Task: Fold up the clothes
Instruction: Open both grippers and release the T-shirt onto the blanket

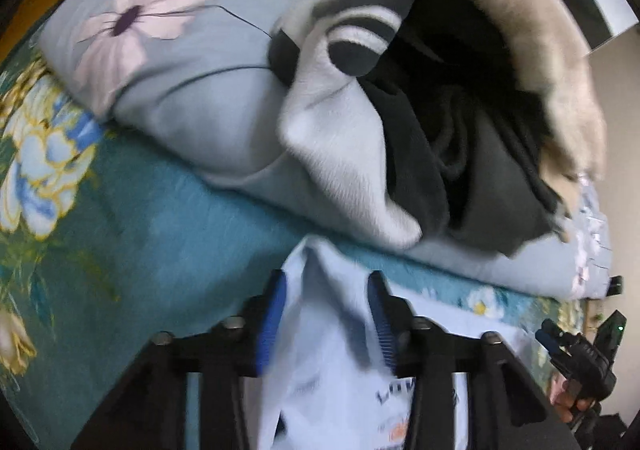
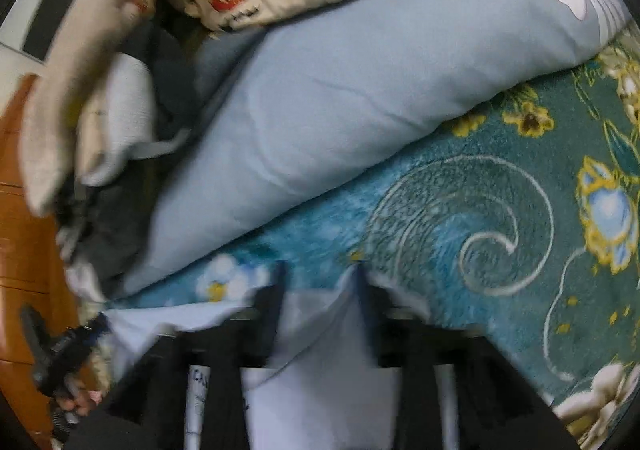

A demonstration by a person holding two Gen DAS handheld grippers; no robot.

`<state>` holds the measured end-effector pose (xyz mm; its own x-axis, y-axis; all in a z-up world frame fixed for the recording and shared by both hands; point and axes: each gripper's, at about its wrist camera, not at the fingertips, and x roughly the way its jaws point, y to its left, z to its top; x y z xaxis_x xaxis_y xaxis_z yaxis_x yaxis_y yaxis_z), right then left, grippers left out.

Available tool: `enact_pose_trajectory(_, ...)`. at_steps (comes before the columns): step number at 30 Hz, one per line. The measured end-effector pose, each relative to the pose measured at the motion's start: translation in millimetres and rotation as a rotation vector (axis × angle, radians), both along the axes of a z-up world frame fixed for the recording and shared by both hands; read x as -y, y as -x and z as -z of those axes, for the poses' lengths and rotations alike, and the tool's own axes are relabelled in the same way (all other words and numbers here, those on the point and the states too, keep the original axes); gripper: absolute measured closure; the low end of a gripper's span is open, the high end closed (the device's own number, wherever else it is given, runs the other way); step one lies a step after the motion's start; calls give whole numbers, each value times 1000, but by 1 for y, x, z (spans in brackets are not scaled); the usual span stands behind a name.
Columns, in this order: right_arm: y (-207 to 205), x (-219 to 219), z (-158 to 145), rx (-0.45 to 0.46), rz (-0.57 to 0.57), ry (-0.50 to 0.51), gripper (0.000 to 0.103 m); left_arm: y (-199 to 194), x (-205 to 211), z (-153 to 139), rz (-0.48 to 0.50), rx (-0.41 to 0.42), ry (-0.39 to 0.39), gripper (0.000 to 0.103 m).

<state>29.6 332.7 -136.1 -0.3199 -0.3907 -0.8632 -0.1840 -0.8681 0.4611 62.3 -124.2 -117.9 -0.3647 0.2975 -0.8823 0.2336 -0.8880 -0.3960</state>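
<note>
Print on the white T-shirt [image 1: 332,362] is partly readable: dark "LO…" w/ an orange mark below, rest cut off. L gripper [image 1: 326,282]: blue-padded jaws roughly half apart, shirt fabric bunched between them, pads not pressing. R gripper [image 2: 320,286]: jaws likewise apart, shirt edge [image 2: 316,330] between, loose. Shirt lies crumpled on the teal floral blanket [image 1: 132,210], just in front of the light-blue quilt [image 2: 320,90]. Clothes pile [image 1: 440,130] sits on the quilt.

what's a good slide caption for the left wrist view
Left gripper open around a pale blue printed garment on a teal floral blanket.
</note>
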Motion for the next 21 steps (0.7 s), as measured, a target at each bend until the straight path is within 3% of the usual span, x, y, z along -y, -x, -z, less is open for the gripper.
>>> enact_pose_trajectory(3, -38, -18, -22, -78, 21, 44, 58, -47, 7, -8, 47, -20, 69, 50)
enact_pose_trajectory(6, -88, -51, -27, -96, 88, -18, 58, -100, 15, -2, 78, 0, 125, 49)
enact_pose_trajectory(8, -120, -79, -15, -56, 143, -81, 58, -127, 18, 4, 69, 24, 114, 49)
enact_pose_trajectory(11, -162, -106, 8, 33, 214, -89, 58, -160, 22, 7, 48, 33, 85, 49)
enact_pose_trajectory(14, -192, -114, 31, 87, 261, -27, 58, -176, 22, 6, 38, 42, 76, 49)
enact_pose_trajectory(19, -205, -104, 35, 71, 273, 37, 59, -178, 15, 1, 29, 51, 70, 48)
enact_pose_trajectory(21, -205, -99, 38, 76, 259, 101, 72, -175, 7, 3, 29, 50, 74, 47)
